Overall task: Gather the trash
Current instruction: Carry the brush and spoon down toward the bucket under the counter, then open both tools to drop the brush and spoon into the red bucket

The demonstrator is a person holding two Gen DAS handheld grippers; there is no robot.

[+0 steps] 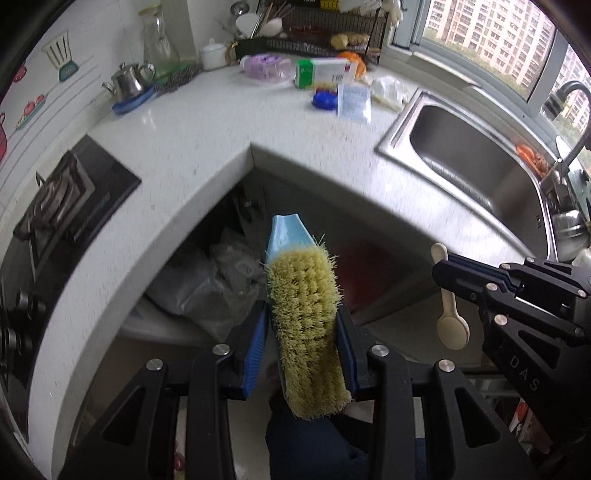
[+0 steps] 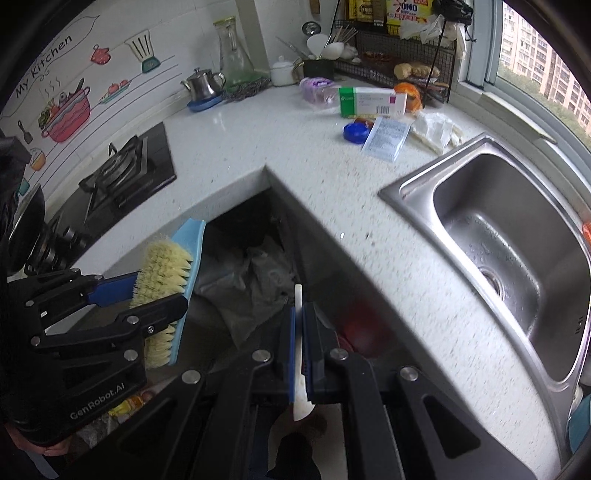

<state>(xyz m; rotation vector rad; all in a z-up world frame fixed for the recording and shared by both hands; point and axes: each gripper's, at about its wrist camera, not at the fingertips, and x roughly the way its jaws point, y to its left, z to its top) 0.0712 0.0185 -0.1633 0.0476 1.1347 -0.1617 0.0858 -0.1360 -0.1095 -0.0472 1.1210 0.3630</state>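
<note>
My left gripper [image 1: 301,314] is shut on a scrub brush [image 1: 303,291] with a blue back and yellow bristles, held over the gap below the counter corner. In the right wrist view that gripper [image 2: 159,295] and the brush [image 2: 166,264] show at the left. My right gripper [image 2: 300,314] is shut on a thin cream plastic spoon [image 2: 298,295], seen edge-on. From the left wrist camera the right gripper [image 1: 443,275] holds the spoon [image 1: 453,332] bowl down. Both hang above a bin lined with a grey bag [image 2: 251,284]. Litter lies on the counter: a green and white box [image 2: 373,100], a blue lid [image 2: 355,132], a clear packet [image 2: 386,137].
The white L-shaped counter [image 1: 192,140] carries a gas stove [image 1: 62,199] at the left and a steel sink [image 1: 480,166] at the right. A small kettle [image 1: 129,81], glass carafe [image 1: 159,40], purple bottle [image 1: 264,66], crumpled wrapper [image 1: 389,90] and wire rack [image 1: 332,26] stand at the back.
</note>
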